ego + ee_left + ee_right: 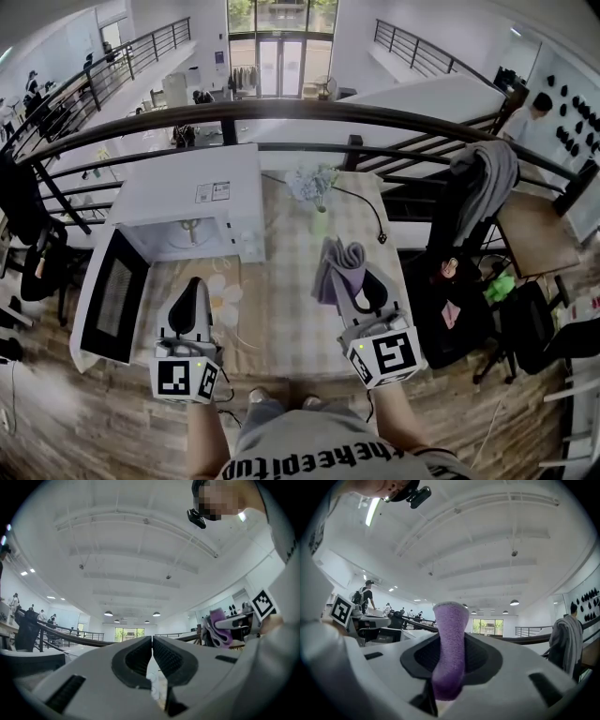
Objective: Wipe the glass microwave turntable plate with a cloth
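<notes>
The right tongs (pixel 361 283) grip the purple cloth (pixel 337 267), and the left tongs (pixel 192 286) are closed on nothing. Wiping seems not begun; next, I think, the plate must be found near the open microwave (pixel 183 192).

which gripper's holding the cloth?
The right gripper: its jaws are shut on the purple cloth, which sticks up between them. The left gripper has its jaws together, with no cloth.

Pale grey left gripper (pixel 192 286) and right gripper (pixel 366 284), black ribbed pads (pixel 139 660), white cubes (pixel 185 378) bearing black square markers; grey lettered shirt (pixel 328 457)
</notes>
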{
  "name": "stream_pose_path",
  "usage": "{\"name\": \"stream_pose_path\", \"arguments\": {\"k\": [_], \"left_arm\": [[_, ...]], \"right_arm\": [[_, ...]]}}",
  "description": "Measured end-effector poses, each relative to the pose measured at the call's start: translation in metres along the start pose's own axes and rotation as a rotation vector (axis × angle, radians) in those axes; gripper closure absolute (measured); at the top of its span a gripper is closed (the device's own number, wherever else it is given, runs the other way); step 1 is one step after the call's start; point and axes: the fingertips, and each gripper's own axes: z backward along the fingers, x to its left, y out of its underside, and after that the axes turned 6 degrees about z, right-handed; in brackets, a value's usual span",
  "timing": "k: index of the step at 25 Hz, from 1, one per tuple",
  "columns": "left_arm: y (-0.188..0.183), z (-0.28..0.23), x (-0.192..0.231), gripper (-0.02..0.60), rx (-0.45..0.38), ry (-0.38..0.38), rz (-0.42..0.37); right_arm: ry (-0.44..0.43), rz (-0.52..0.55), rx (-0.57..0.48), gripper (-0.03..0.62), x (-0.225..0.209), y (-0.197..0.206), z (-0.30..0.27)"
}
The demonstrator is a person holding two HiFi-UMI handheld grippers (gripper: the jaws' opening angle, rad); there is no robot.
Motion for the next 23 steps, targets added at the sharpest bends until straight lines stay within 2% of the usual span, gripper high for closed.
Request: {"name": "stream_pose_path", "arguments": {"k": [23], "left_arm": [[-0.0016, 0.0077, 0.0067, 0.571, 0.001, -0.014, -0.002]], "right_arm": [[-0.002, -0.015, -0.004, 0.484, 0.0080, -0.0018, -0.0001]]}}
